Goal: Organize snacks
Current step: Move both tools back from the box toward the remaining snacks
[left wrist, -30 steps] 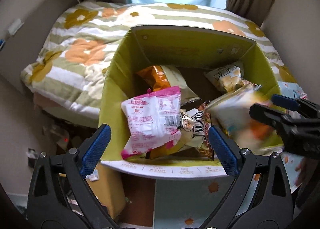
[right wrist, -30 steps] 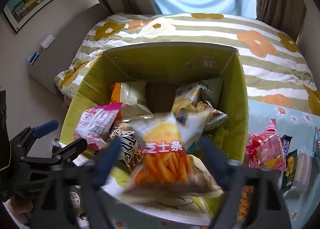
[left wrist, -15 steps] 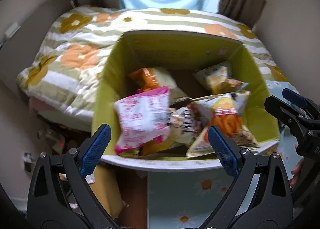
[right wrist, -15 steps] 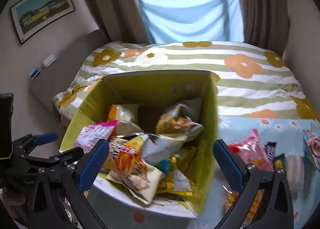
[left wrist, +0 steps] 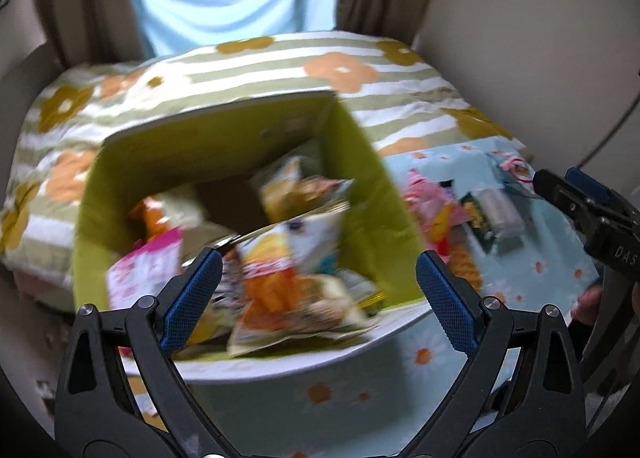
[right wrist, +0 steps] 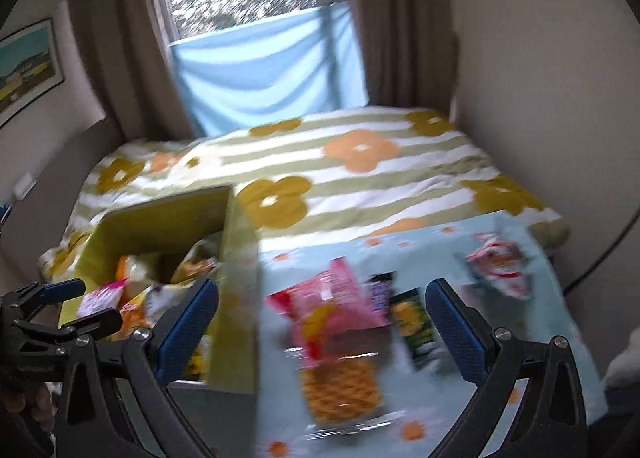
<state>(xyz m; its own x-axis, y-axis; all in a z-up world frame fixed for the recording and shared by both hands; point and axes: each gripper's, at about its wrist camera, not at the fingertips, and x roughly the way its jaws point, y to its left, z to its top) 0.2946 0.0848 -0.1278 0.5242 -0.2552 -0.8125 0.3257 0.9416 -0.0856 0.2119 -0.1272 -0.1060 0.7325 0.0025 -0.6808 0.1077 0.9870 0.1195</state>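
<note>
A yellow-green cardboard box (left wrist: pixel 360 162) holds several snack bags, among them a white-and-orange fries bag (left wrist: pixel 288 278) lying on top and a pink bag (left wrist: pixel 144 270). My left gripper (left wrist: pixel 318 294) is open and empty, just in front of the box. My right gripper (right wrist: pixel 322 322) is open and empty over the light blue daisy tablecloth (right wrist: pixel 460 234), to the right of the box (right wrist: pixel 236 258). Below it lie a pink bag (right wrist: pixel 332 298), an orange crisps pack (right wrist: pixel 340 386) and a dark green pack (right wrist: pixel 414 326). A red-and-white bag (right wrist: pixel 500 266) lies farther right.
A bed with a striped flower quilt (right wrist: pixel 360 178) stands behind the table and box. Brown curtains (right wrist: pixel 116 58) and a blue cloth (right wrist: pixel 264 78) hang at the window. Walls close in on both sides. The right gripper shows at the right edge of the left wrist view (left wrist: pixel 580 202).
The fries bag left my right gripper and now lies in the box. My right gripper opened and swung right over the table's snacks. The left view also turned right.
</note>
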